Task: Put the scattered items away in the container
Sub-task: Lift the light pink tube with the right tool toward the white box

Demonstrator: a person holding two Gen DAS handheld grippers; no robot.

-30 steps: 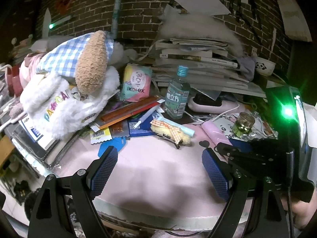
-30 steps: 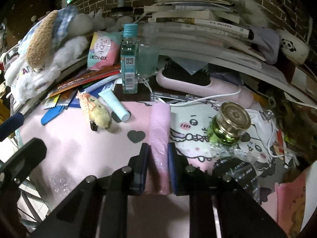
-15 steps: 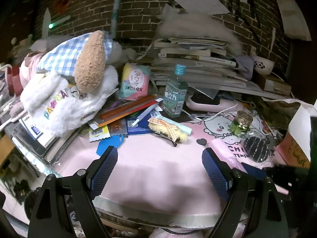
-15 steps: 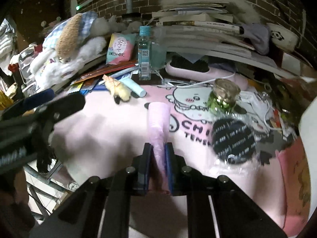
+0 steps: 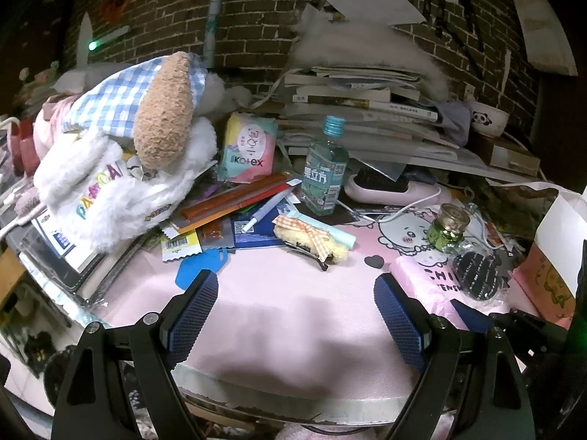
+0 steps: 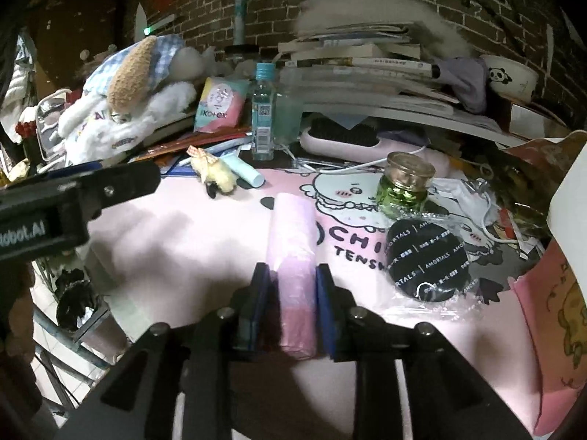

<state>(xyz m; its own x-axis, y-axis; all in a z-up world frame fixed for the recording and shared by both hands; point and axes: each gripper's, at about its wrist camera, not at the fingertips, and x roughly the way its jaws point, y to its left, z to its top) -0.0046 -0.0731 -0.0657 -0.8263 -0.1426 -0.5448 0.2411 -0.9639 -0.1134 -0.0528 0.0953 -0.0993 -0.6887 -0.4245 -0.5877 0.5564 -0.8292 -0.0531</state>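
The right hand-held gripper (image 6: 291, 293) is pinching a pink roll (image 6: 293, 253) of thin plastic, which looks like bin bags, low in the centre of the right wrist view; the roll sticks forward out of the jaws and seems lifted just clear of the pink surface (image 6: 190, 234). The left hand-held gripper (image 5: 293, 315) is spread wide with nothing between its blue pads (image 5: 192, 313), low over the bare front of the surface.

A white and pink paper bag (image 5: 557, 253) stands at the right edge of the left wrist view and is probably the container, though its opening is out of sight, so I cannot tell whether anything is in it.

Judging by how things lie, the tidying is at an early stage. One item is in hand and nothing is visibly put away. Left loose in the middle of the frame:
- a green jar (image 6: 403, 189) with a gold lid
- a black round pack (image 6: 427, 260) in clear wrap, just below the jar
- a yellow fluffy hair clip (image 5: 312, 238) touching a pale tube (image 5: 332, 233)
- a small clear bottle (image 5: 324, 172) with a blue cap, further back
- a small black heart (image 5: 374, 261)
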